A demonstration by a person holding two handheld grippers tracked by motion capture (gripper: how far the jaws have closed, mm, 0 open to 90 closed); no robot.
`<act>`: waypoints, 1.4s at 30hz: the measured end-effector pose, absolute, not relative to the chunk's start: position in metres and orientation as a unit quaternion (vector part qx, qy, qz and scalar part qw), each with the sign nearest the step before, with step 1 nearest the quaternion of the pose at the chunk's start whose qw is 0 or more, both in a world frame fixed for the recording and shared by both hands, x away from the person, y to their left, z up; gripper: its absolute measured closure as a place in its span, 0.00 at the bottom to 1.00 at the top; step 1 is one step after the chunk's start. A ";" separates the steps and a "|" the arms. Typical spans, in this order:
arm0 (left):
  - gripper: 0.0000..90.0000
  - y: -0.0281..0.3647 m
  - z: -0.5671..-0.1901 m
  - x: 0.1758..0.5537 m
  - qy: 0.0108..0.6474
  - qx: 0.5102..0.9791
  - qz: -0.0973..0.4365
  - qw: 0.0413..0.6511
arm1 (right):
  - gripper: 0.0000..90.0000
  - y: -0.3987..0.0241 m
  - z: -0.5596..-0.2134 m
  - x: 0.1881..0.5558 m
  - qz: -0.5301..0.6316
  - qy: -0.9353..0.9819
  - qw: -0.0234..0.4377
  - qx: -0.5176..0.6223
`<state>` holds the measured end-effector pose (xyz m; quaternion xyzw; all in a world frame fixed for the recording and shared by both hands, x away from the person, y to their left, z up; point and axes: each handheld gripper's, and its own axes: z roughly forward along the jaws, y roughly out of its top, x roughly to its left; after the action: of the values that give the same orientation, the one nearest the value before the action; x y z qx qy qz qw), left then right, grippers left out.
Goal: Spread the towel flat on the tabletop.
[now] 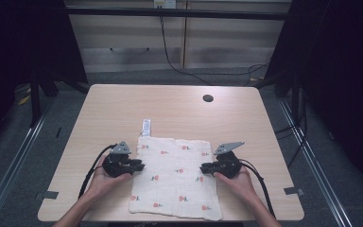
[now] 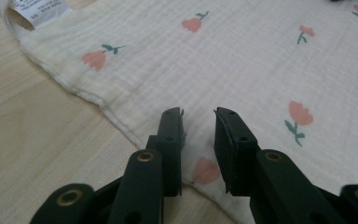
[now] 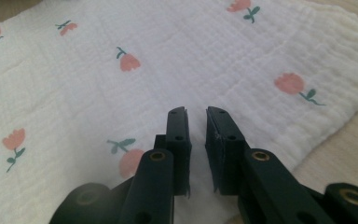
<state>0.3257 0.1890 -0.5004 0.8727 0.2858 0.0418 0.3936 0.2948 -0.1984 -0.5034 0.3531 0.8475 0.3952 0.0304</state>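
A white muslin cloth [image 1: 175,177] printed with small pink tulips lies flat on the near half of the wooden table [image 1: 170,106]. A white care label [image 1: 146,127] sticks out from its far left corner. My left gripper [image 1: 141,166] rests at the cloth's left edge and points right. In the left gripper view its jaws [image 2: 199,112] stand a little apart over the cloth [image 2: 242,56], gripping nothing. My right gripper [image 1: 203,167] sits at the right edge and points left. Its jaws [image 3: 196,109] show a narrow gap above the cloth [image 3: 191,51], with no fabric pinched.
A round cable hole [image 1: 208,98] sits in the table's far right part. Black cables trail from both grippers toward the near edge. Cabinets and floor cables lie beyond the table. The label [image 2: 42,10] appears at the top left of the left gripper view.
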 end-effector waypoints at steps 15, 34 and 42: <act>0.81 0.188 -0.505 0.335 0.287 0.865 0.045 0.410 | 0.85 -0.199 -0.502 0.295 0.392 0.848 0.028 0.356; 0.81 0.200 -0.508 0.343 0.296 0.855 0.049 0.423 | 0.76 -0.210 -0.498 0.383 0.405 0.817 0.086 0.401; 0.81 0.200 -0.509 0.342 0.295 0.854 0.052 0.425 | 0.75 -0.208 -0.509 0.396 0.405 0.811 0.074 0.416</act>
<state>0.3419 0.2002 -0.5088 0.8541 0.2954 0.0517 0.4251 0.3957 -0.2075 -0.5092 0.4164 0.8105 0.4053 0.0739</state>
